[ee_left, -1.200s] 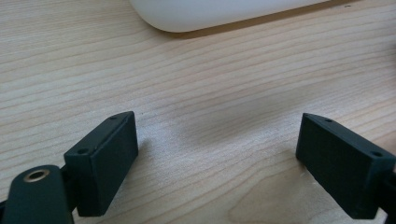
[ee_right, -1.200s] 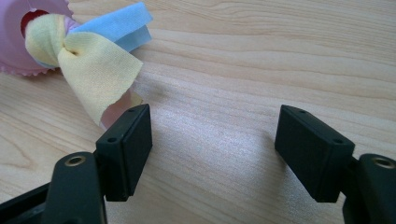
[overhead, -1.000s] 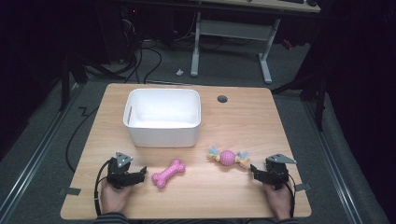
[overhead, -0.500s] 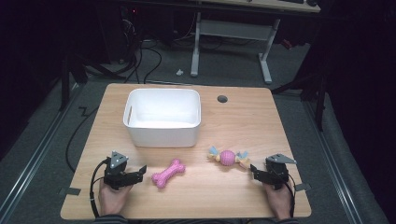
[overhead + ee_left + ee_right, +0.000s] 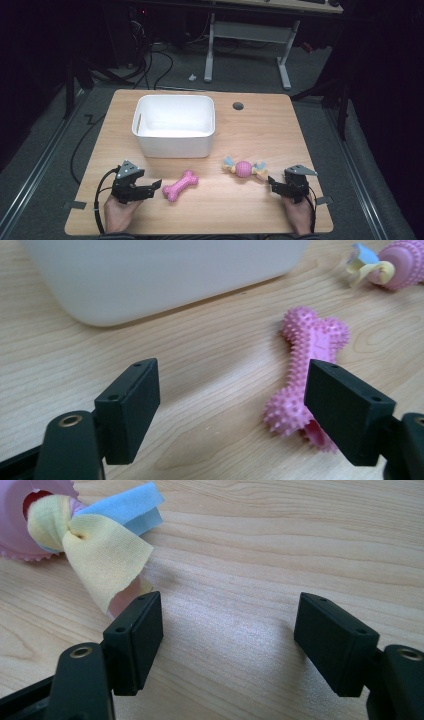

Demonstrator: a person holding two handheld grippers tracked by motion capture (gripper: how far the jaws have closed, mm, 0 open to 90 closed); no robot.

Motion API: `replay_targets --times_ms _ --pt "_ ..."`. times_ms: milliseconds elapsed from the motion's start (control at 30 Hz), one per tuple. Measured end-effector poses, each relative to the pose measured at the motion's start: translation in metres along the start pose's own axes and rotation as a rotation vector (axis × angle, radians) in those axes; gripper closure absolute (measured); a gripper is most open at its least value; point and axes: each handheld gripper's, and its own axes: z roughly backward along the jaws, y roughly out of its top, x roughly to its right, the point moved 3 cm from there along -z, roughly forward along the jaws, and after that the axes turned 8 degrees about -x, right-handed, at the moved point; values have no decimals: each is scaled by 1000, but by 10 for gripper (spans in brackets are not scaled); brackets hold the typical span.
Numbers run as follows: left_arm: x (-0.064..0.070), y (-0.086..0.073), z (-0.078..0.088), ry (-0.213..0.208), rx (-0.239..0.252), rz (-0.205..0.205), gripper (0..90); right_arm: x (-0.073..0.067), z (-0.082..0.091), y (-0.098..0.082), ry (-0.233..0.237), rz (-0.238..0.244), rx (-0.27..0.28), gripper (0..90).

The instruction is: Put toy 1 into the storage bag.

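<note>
Left gripper view: pink bone (image 5: pixel 306 371) beside left claw (image 5: pixel 232 410).

One wooden worktop (image 5: pixel 250 135) carries everything here. On it stands one white tub (image 5: pixel 174 125). Two toys lie on the wood: one pink spiked bone (image 5: pixel 180 185) and one pink ball toy (image 5: pixel 243 169) with knotted cloth strips through it, blue and yellow among them. That makes three loose things in all. One round dark hole (image 5: pixel 238 106) sits in the board near its far edge. Two hands come in from the near edge, each with one tool, so there are two pairs of tongs: the left tongs (image 5: pixel 156 186) and the right tongs (image 5: pixel 271 184), each with two black jaws.
</note>
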Motion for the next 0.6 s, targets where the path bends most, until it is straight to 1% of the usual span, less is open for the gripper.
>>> replay_targets --times_ms 133,167,200,233,300,333,400,467,500,533,567,600 --pt "9 9 -1 -12 -13 -30 228 0 0 0 0 0 0 277" --pt "14 13 -2 -16 -21 -48 228 0 0 0 0 1 0 277" --pt "14 13 -2 -16 -21 -48 237 0 0 0 0 1 0 277" --pt "18 17 -3 -9 -29 -66 238 0 0 0 0 1 1 277" --pt "23 20 -4 -4 -35 -80 241 0 0 0 0 2 1 277" --pt "23 20 -4 -4 -35 -80 242 0 0 0 0 2 1 277" --pt "30 26 -6 0 -46 -96 244 0 0 0 0 1 1 278" --pt "34 30 -9 -7 -55 -110 246 0 0 0 0 1 1 282" --pt "34 30 -9 -7 -55 -110 246 0 0 0 0 1 1 282" --pt "38 34 -13 -4 -75 -128 244 1 0 0 0 1 3 289" --pt "40 35 -14 -4 -84 -137 243 1 0 0 -2 0 3 292" --pt "40 35 -14 -4 -84 -137 243 1 -1 1 -4 -2 5 297"
